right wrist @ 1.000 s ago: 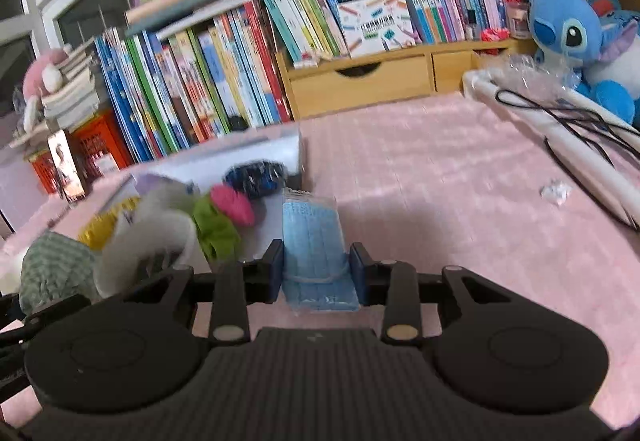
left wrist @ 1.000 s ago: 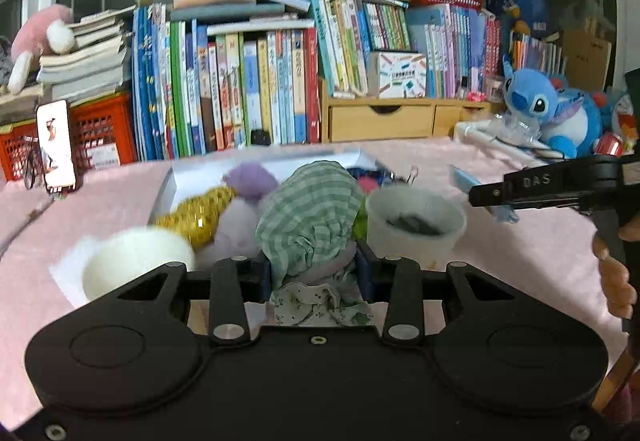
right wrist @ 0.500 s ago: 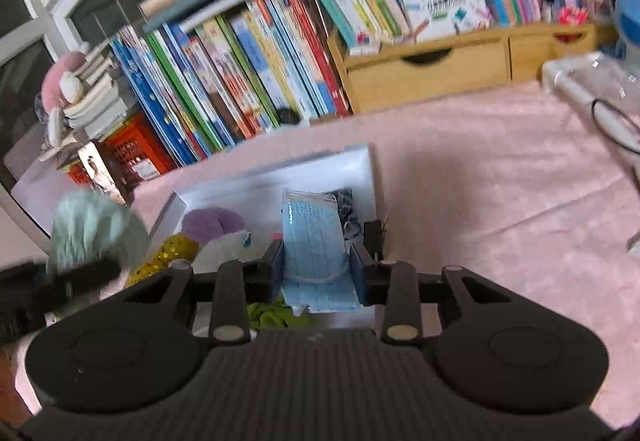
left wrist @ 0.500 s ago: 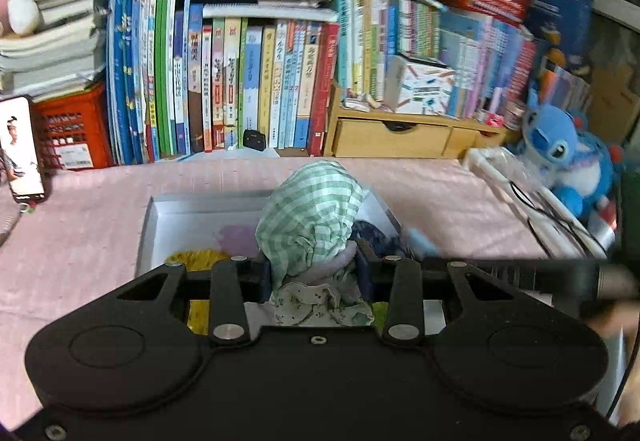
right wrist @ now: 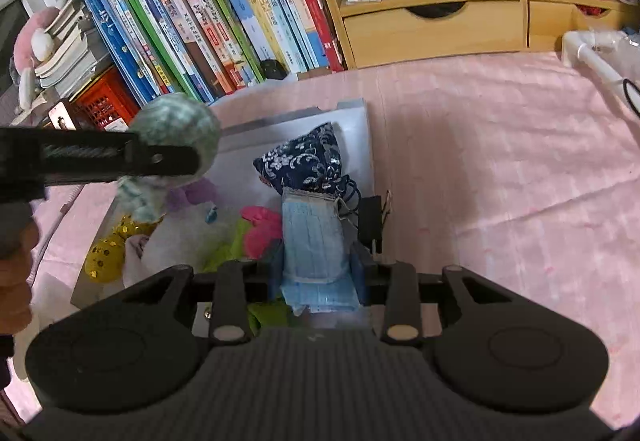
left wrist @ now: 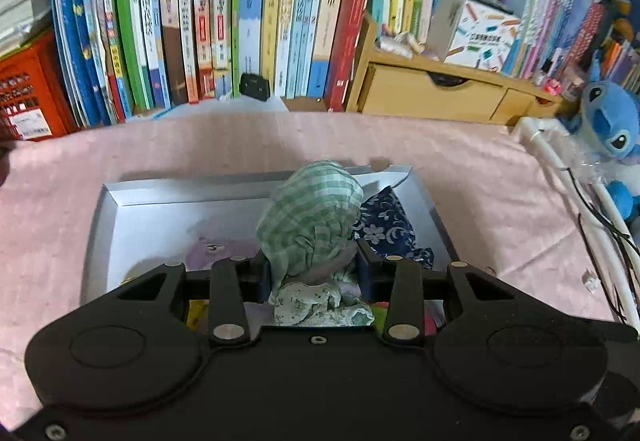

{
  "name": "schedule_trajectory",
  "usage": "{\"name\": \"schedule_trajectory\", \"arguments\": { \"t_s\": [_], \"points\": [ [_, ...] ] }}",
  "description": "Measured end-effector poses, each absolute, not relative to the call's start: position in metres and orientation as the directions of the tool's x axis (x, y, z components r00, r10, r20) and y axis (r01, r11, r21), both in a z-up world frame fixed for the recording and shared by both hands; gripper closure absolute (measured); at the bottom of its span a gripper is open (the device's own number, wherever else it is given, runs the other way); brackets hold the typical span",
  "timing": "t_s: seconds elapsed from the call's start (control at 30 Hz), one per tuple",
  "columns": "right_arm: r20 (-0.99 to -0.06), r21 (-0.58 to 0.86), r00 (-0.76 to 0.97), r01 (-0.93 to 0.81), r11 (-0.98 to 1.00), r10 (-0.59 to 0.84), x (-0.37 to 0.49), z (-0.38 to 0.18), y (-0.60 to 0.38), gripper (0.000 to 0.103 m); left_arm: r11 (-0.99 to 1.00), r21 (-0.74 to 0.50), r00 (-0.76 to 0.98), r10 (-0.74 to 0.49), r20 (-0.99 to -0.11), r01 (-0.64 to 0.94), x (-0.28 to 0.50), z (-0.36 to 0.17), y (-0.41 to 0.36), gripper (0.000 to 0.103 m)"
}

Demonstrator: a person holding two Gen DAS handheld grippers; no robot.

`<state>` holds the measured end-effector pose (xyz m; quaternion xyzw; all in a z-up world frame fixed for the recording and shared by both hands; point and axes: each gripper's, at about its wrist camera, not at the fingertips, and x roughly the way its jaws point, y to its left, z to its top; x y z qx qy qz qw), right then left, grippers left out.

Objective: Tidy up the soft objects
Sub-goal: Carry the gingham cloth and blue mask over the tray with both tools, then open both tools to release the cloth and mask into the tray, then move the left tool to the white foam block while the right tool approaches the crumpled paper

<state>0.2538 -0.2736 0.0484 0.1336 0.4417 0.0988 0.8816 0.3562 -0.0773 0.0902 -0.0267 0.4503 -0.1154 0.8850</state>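
checked bundle (left wrist: 312,217) pinched between fingers (left wrist: 264,277)

- One white tray (right wrist: 366,145)
- One green checked cloth bundle (left wrist: 316,213)
- One blue face mask pack (right wrist: 314,237)
- One navy floral pouch (right wrist: 308,161)
- One gold sequin item (right wrist: 106,255)
- One Stitch plush (left wrist: 610,121)
- Two red crates, one per view (left wrist: 24,93) (right wrist: 106,103)
- Two wooden drawers (right wrist: 434,29)

Dim, warm indoor light; strong fisheye bending at edges, slight blur.
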Motion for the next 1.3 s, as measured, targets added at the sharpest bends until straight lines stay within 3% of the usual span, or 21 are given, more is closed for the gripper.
{"name": "schedule_trajectory", "arguments": {
  "t_s": [0.47, 0.57, 0.6, 0.63, 0.83, 1.3],
  "points": [
    [-0.757, 0.341, 0.574, -0.058, 0.938, 0.311, 0.262, 0.039, -0.276, 0.063, 0.974, -0.166, 0.511, -0.222, -0.830, 0.152, 0.383, 0.058, -0.087, 0.063],
    [-0.751, 0.358, 0.578, -0.052, 0.932, 0.320, 0.261, 0.039, -0.278, 0.058, 0.977, -0.151, 0.523, -0.208, -0.827, 0.150, 0.380, 0.057, -0.089, 0.043],
    [-0.750, 0.358, 0.579, -0.050, 0.932, 0.319, 0.261, 0.039, -0.278, 0.058, 0.979, -0.141, 0.528, -0.200, -0.825, 0.150, 0.378, 0.059, -0.090, 0.032],
    [-0.750, 0.355, 0.581, -0.049, 0.933, 0.316, 0.260, 0.040, -0.278, 0.049, 0.979, -0.133, 0.535, -0.195, -0.822, 0.154, 0.375, 0.061, -0.091, 0.028],
    [-0.732, 0.342, 0.610, -0.058, 0.938, 0.305, 0.249, 0.056, -0.277, 0.035, 0.980, -0.093, 0.586, -0.181, -0.790, 0.178, 0.350, 0.085, -0.087, 0.023],
    [-0.631, 0.270, 0.731, -0.109, 0.957, 0.261, 0.188, 0.113, -0.263, 0.023, 0.953, -0.070, 0.685, -0.263, -0.679, 0.296, 0.239, 0.145, -0.066, 0.017]
  ]
}}
